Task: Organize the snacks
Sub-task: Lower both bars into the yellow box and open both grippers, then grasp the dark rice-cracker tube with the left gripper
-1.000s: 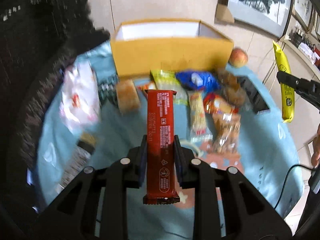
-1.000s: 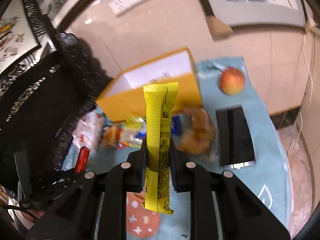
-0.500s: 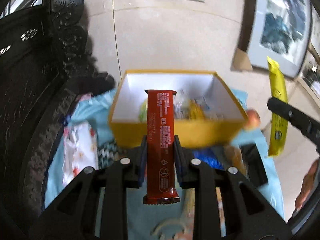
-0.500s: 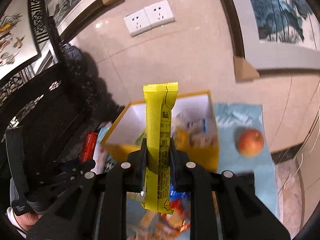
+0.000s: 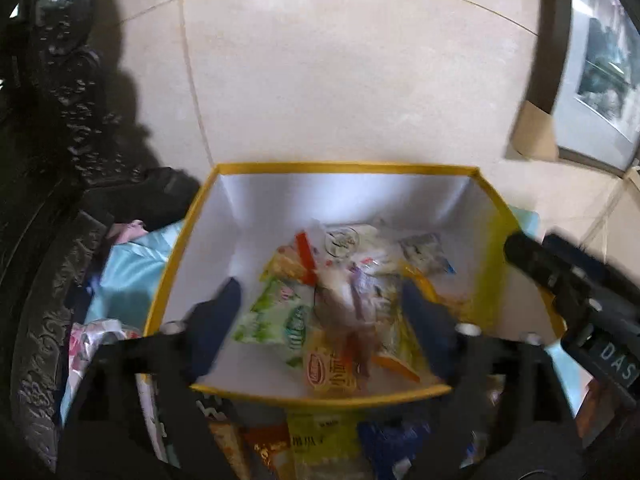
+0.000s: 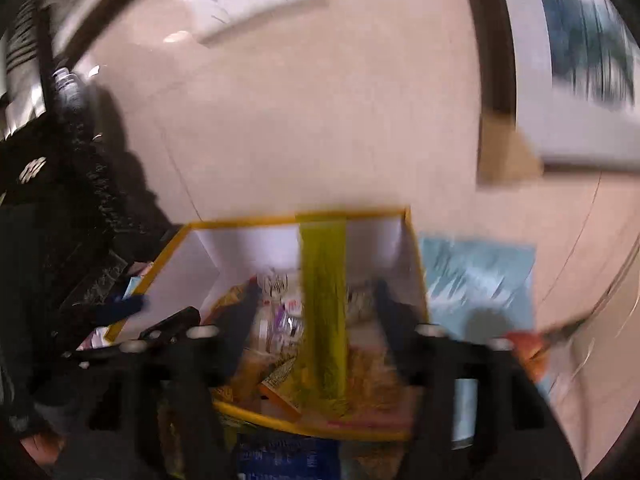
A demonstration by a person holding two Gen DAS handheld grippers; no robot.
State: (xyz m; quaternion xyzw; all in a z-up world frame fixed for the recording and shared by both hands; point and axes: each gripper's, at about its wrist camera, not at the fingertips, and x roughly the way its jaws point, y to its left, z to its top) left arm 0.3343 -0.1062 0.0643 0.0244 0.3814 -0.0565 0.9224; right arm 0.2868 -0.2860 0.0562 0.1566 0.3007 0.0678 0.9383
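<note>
We have both grippers over the yellow box (image 5: 492, 208), because that is where the snacks are being gathered. Our left gripper (image 5: 320, 320) is opening, its fingers (image 5: 224, 312) spread wide with nothing pinched between them; directly below lies the heap of packets (image 5: 340, 300) on the box floor, and we cannot tell from the blur which of them is the one we brought.

Our right gripper (image 6: 316, 316) is opening too. The yellow snack bar (image 6: 323, 300) stands upright between its fingers (image 6: 244, 320), but the pads are clear of it on both sides, so we judge it is dropping loose into the box.

The box's rim is the edge to mind. The near wall (image 5: 320, 394) runs just under our left fingers, and the right gripper reaches in over the right-hand wall. The two tools are near each other, so room sideways is tight. The back wall stands against the tiled wall (image 5: 340, 80), leaving upward and back toward us as the free way out. More packets wait on the blue cloth (image 6: 480, 272) in front of the box.
</note>
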